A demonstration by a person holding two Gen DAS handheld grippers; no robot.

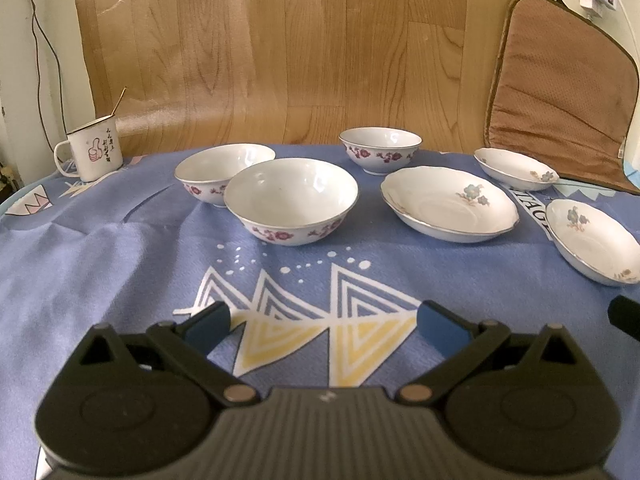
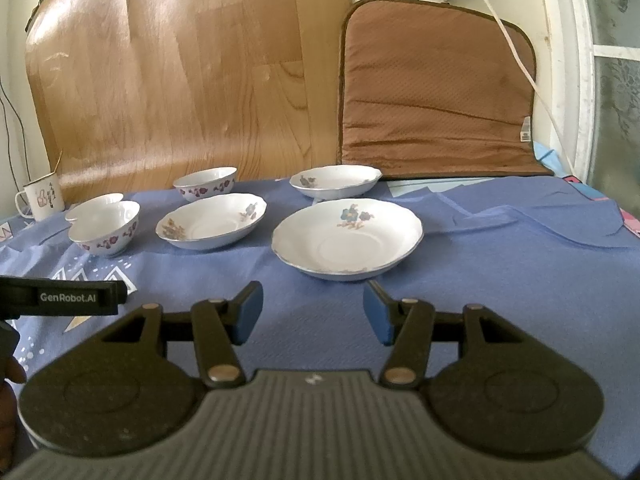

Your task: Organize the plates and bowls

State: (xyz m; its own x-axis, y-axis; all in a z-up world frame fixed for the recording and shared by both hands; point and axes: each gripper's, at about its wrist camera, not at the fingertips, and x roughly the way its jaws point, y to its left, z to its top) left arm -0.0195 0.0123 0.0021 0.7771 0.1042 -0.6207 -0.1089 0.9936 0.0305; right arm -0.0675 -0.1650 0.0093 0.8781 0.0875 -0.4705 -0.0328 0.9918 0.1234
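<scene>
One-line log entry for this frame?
phase: pre-grasp | left gripper: open, empty | right gripper: open, facing nearest plate | bowls: unstacked

Left wrist: I look low over the desk (image 1: 100, 272) toward the wood panel (image 1: 280, 52), bowls near.
Right wrist: same heading, set further right, nearest plate (image 2: 347, 241) close.
Shared: both show me the bowls, plates, mug (image 1: 93, 153) and cushion (image 2: 436, 92).
</scene>
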